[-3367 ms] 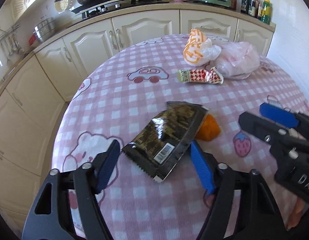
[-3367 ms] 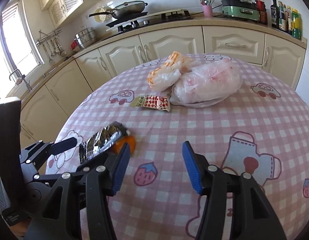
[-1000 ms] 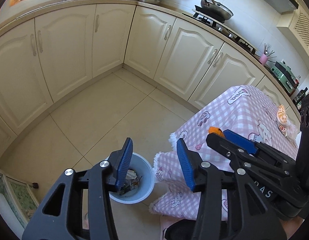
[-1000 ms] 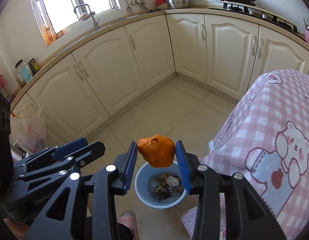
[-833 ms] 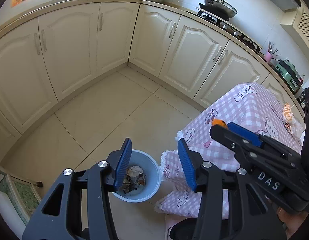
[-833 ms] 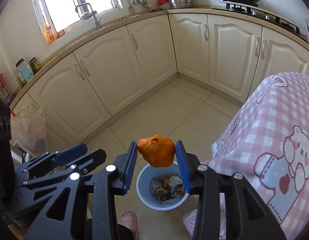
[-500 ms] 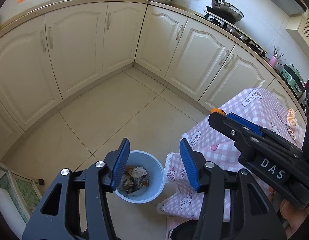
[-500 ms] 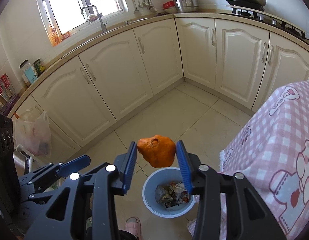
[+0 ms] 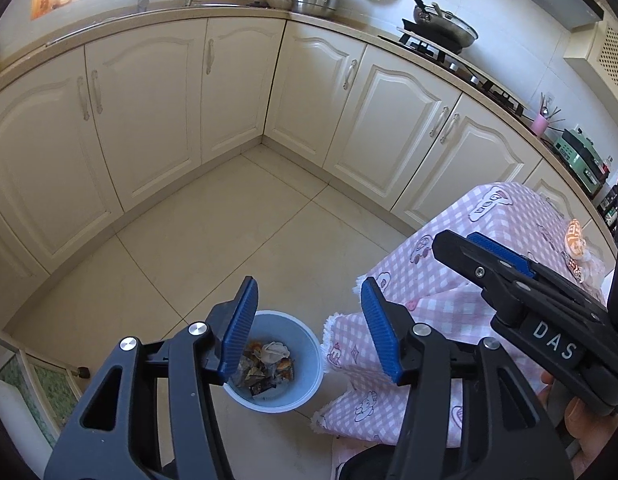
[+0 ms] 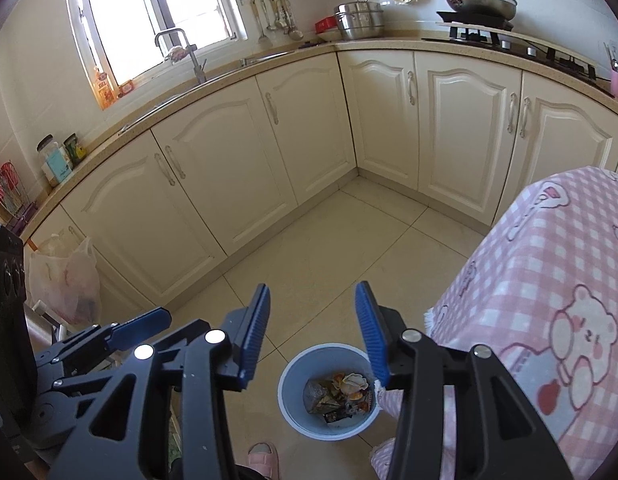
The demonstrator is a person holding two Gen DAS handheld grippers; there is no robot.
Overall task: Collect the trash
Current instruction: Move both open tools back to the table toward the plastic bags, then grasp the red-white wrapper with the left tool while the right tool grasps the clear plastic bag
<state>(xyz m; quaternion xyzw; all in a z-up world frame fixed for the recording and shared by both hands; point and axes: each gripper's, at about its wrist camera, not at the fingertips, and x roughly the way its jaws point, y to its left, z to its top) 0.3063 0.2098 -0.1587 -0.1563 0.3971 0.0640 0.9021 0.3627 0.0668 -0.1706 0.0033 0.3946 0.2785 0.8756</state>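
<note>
Left claw [image 9: 309, 320]: jaws apart, nothing between the blue pads; has just been opening a little. It hangs above the floor, tilted down at the bin.
Right claw [image 10: 311, 330]: jaws apart and empty; has just been opening further, and no thing sits between the pads. Also tilted down over the bin. In the left wrist view it shows as a black arm at the right edge, above the tablecloth.
Bin [image 10: 293, 408]: pale blue, round, standing on the tiled floor [image 9: 229, 220] just beside the hanging edge of the tablecloth. From the right wrist view it sits below and between the pads; from the left wrist view the left pad partly covers its rim.
Trash [image 10: 337, 394]: a heap inside the bin: dark wrapper, pale crumpled scraps, orange bits. Single pieces are too small to sort.
Desk: covered by a pink checked tablecloth [image 9: 505, 216] with cartoon prints; its fringe hangs low, near the bin's right side.
Desk top, far edge: an orange-and-white bag [image 9: 575, 242] lies there; whatever lies beside it is too small to tell.
Cabinets [image 10: 229, 184]: cream doors running round the corner behind the bin.
Slipper [image 10: 263, 454]: pink, on the floor at the bottom edge of the right wrist view, near the bin.
Person: fingers [image 9: 577, 412] show under the right claw's handle.
</note>
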